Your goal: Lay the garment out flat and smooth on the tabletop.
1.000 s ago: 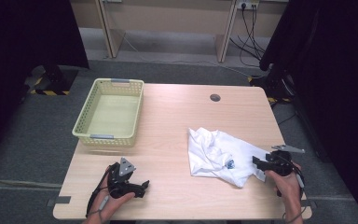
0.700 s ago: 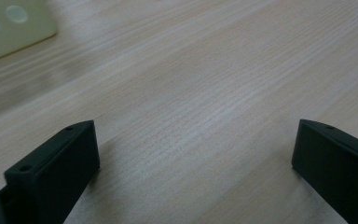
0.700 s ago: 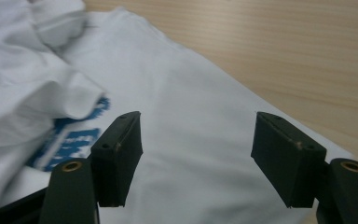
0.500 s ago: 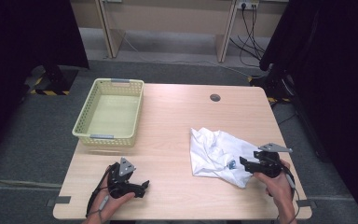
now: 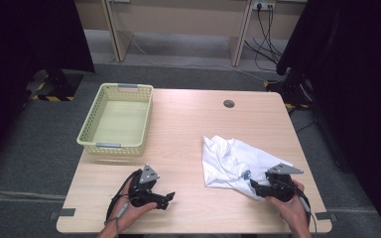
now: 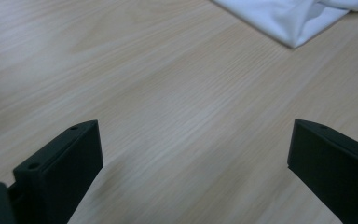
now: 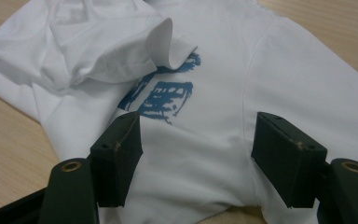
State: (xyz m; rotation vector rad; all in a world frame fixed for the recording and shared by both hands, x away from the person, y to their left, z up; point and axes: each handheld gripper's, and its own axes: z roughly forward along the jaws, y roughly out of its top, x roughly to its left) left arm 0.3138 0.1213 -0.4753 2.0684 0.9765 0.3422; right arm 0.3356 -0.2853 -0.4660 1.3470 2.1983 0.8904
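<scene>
A crumpled white T-shirt (image 5: pixel 238 161) with a blue print (image 7: pixel 161 95) lies on the right half of the wooden table (image 5: pixel 188 129). My right gripper (image 5: pixel 254 185) hovers at the shirt's near right edge. Its jaws stand wide apart over the cloth below the print, with nothing pinched between them (image 7: pixel 196 144). My left gripper (image 5: pixel 169 198) is held low over bare wood near the table's front left. It is open (image 6: pixel 193 154), with a corner of the shirt (image 6: pixel 298 21) farther off.
A pale yellow perforated basket (image 5: pixel 117 119) stands at the table's left back and holds nothing. A round cable hole (image 5: pixel 228 103) sits near the far edge. Dark curtains and desk legs lie beyond the table.
My right gripper has slid left onto the shirt's edge. The left gripper has shifted slightly near the front edge. The shirt looks unmoved.
</scene>
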